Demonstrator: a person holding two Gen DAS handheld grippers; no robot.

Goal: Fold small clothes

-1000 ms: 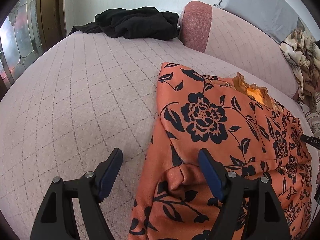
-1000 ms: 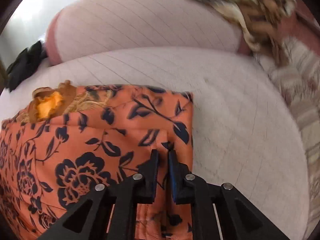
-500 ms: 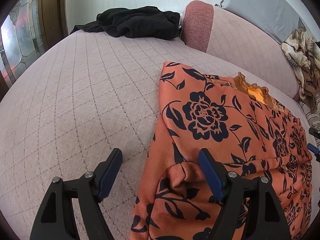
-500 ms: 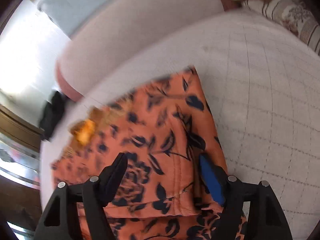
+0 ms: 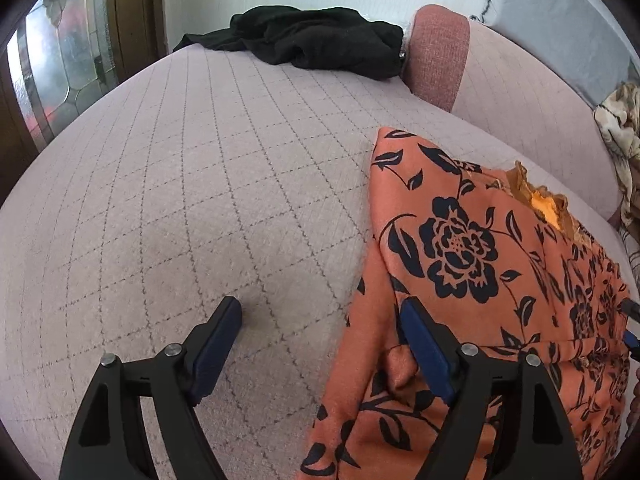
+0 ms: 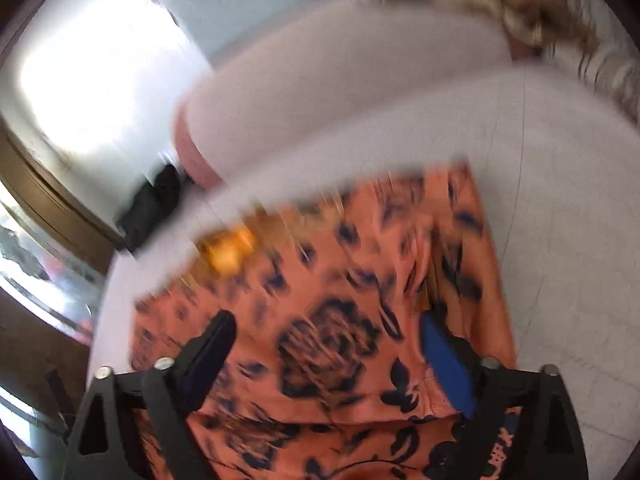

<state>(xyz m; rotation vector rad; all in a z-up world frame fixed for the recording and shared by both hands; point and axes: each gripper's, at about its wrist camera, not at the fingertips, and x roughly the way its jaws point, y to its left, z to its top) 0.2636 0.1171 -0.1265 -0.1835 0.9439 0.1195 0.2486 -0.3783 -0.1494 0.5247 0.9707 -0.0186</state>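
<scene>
Orange floral garment (image 5: 500, 280): lying part-folded on sofa (image 5: 200, 200), more folds pending. Left gripper (image 5: 320, 312) & right gripper (image 6: 326, 324): jaws just been opening, gaping wide over garment, holding nothing.

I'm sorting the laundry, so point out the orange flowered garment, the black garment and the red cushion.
orange flowered garment (image 5: 460, 248): left wrist view, on the big black flower print.
black garment (image 5: 320, 40): left wrist view, middle of the crumpled heap.
red cushion (image 5: 438, 52): left wrist view, on its front face.

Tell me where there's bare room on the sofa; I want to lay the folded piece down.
Free: the seat between the orange floral garment and the black clothing. Crowded: the patterned fabric pile beyond the garment.
</scene>
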